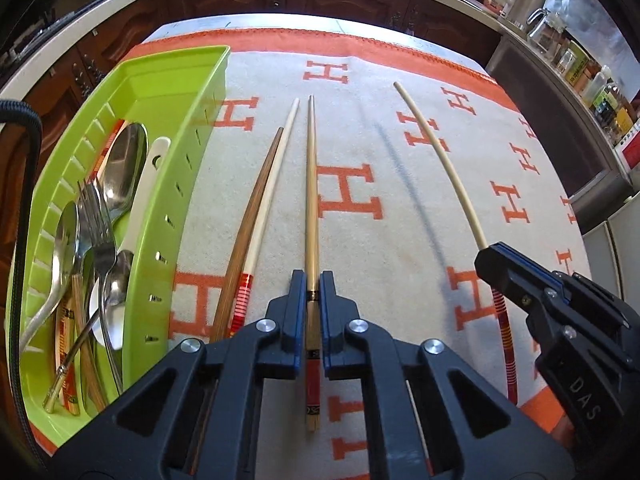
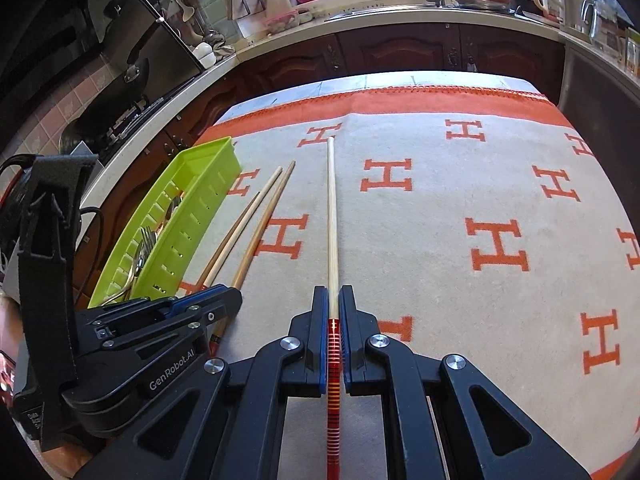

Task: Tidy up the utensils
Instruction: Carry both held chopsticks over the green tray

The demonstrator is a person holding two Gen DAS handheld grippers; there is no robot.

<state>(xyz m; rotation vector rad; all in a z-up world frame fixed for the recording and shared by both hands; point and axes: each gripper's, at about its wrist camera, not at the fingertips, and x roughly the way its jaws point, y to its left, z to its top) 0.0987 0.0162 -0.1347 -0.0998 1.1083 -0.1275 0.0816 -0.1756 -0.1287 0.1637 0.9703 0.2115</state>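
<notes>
Left hand-held gripper, pinching a tan bamboo chopstick with a dark band and red handle end close to that handle end; its tip reaches away across the cream blanket patterned with orange H letters that covers the table. Right hand-held gripper, pressed together on a pale chopstick with a red, gold-striped handle, gripped where the stripes begin; the shadow cast beside this stick in the left wrist view suggests it is raised off the cloth. The destination appears to be the lime-green slotted plastic utensil tray at the table's left edge, which already holds steel spoons, a steel fork, a white-handled utensil and further chopsticks. To perform the step well, each stick should stay level and parallel to the tray's long axis, clear the near wall fully, and be released low so that it settles lengthwise. Obstacles: a dark brown wooden chopstick and a cream chopstick with a red striped handle lie touching between the left stick and the tray and could be swept aside; the piled cutlery leaves little free floor, and the two grippers work near one another.
</notes>
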